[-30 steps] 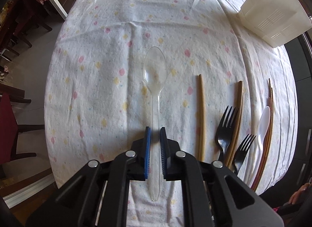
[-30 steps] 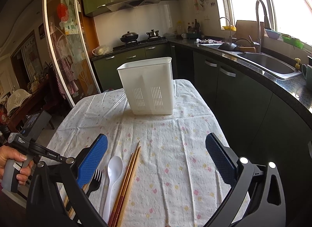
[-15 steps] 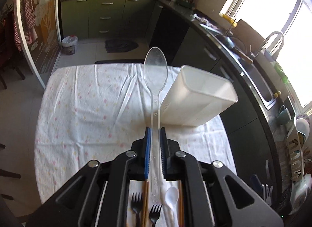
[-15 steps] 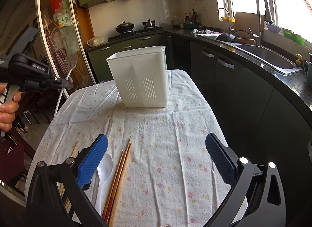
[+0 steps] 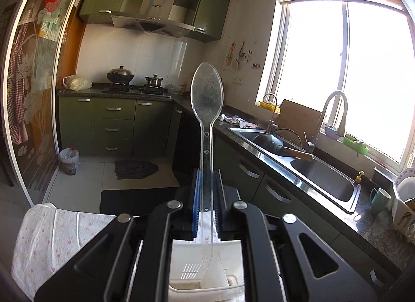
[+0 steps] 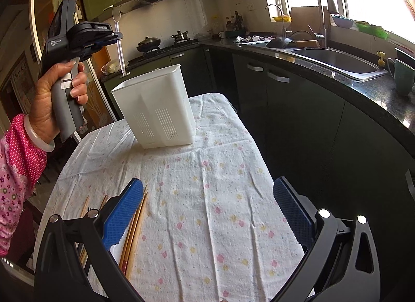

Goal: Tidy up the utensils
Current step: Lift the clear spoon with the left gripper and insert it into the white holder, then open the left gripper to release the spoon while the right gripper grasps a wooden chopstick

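Kitchen interior with green cabinets; a cloth-covered table [image 6: 212,198] serves as work surface, and the white utensil holder [image 6: 158,110] at its far end is the landmark for all entries. Nearest item, well short of the holder: right gripper [image 6: 207,213], blue pads wide apart over bare cloth with nothing between them, apparently poised beside the waiting stock. Just beside its left pad: wooden chopsticks [image 6: 135,226] lying lengthwise on the cloth, with a further chopstick and a dark fork partly hidden behind that pad, presumably unsorted. Above the holder's open top: left gripper [image 5: 206,198], fingers clamped on the shaft of the clear plastic spoon [image 5: 206,99], held bowl up and handle tip down, probably so it can drop handle-first into a compartment. Left hand [image 6: 55,99] grips the tool's handle to the holder's left. Beyond the holder: stove, sink and bright window. View notes: the left wrist view alone shows the holder's slotted interior [image 5: 205,268] directly under the spoon tip; the right wrist view alone shows the holder's outside, the remaining utensils, and the spoon tip hanging just above the rim, not yet inside.
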`<state>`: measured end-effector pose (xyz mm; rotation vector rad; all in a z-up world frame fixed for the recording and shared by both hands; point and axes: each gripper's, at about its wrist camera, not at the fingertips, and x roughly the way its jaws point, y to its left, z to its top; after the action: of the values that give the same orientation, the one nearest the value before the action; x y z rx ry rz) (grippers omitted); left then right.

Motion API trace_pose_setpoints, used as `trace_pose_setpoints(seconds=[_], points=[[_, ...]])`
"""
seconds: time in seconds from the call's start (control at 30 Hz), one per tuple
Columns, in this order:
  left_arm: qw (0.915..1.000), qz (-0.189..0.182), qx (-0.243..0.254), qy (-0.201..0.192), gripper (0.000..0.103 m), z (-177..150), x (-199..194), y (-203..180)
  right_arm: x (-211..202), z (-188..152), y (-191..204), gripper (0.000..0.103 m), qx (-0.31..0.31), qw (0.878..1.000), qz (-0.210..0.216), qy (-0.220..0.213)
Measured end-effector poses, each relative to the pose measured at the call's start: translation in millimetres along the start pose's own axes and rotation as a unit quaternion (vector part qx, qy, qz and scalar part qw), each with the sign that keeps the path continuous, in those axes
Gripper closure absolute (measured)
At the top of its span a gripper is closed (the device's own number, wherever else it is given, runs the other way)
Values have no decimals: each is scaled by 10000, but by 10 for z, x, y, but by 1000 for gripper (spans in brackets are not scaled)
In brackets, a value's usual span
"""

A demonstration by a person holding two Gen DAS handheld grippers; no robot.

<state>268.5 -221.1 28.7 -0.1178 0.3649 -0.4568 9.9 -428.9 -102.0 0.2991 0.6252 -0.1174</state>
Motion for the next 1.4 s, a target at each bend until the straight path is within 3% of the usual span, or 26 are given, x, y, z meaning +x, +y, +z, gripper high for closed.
trace_pose_setpoints(seconds=[0.1,0.57,0.73,0.83,0.93,1.0,1.07,1.13,1.2,1.27,1.33,1.4], points=[[9999,83,110,-96,94,-136,29,-3,10,6,-66,4,75,10000,3,-7],[9981,347,427,292,93,-581,58,59,253,-10,170,4,-140,9984,146,525],[9976,361,415,430,87,-658,2,121,332,-33,280,4,-190,9967,283,732],[9979,345,291,468,74,-654,-80,179,435,-27,346,4,-159,9930,575,1022],[9989,355,110,302,44,-596,-325,230,648,29,477,4,-206,9806,1084,1623],[9987,469,88,156,8,-546,-558,252,842,81,581,4,-254,9655,1435,2156],[9984,563,102,33,6,-512,-815,298,1051,110,669,4,-195,9454,1704,2771],[9977,626,234,74,6,-482,-1034,336,1221,110,748,5,-231,9327,1616,3214],[9961,805,354,98,6,-476,-1236,419,1349,105,827,17,-344,9258,1414,3489],[9956,866,325,167,6,-485,-1415,538,1469,87,837,59,-262,9158,1256,3806],[9952,903,200,306,6,-509,-1553,687,1507,40,859,69,-456,9138,978,3916],[9948,911,80,442,6,-550,-1663,813,1538,-45,903,71,-638,9061,809,4104]])
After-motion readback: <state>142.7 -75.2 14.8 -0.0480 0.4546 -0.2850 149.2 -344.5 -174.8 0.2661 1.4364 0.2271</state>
